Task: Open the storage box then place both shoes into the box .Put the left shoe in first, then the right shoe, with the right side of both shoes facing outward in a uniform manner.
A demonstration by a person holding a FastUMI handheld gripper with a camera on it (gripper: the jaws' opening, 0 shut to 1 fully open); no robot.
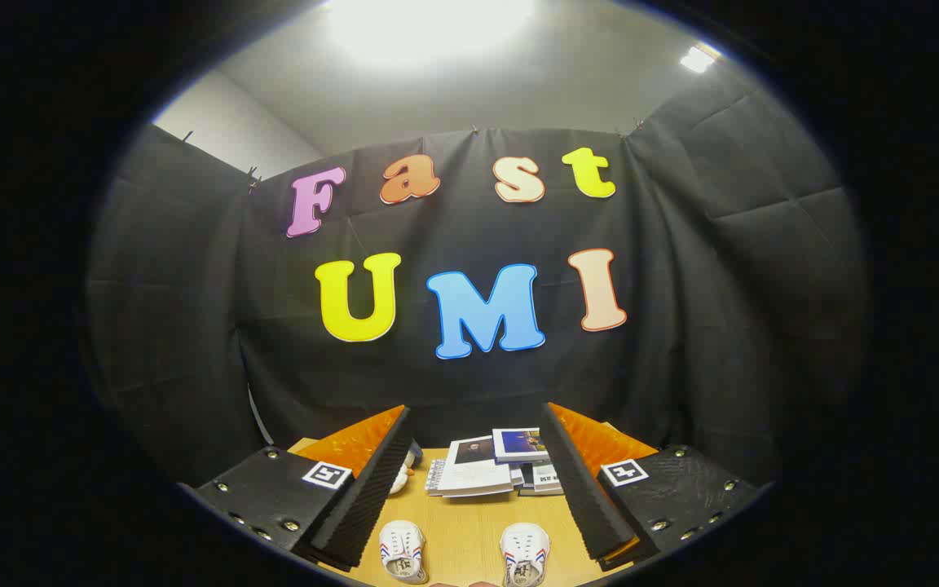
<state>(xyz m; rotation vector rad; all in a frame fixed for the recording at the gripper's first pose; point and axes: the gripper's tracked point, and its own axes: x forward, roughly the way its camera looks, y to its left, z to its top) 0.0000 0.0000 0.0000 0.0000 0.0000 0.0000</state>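
Two small white shoes with red and blue stripes stand side by side on the wooden table [469,530], toes pointing away from me. The left one [402,551] sits close to my left finger [372,481], the right one [525,554] nearer my right finger [579,481]. My gripper [476,497] is held high above the table, open wide, with nothing between its black ribbed pads. Both shoes lie in the gap between the fingers, well below them.
A loose pile of booklets and a notebook [490,466] lies on the table beyond the shoes, toward the black cloth wall. A small white object [400,481] peeks out beside the left finger.
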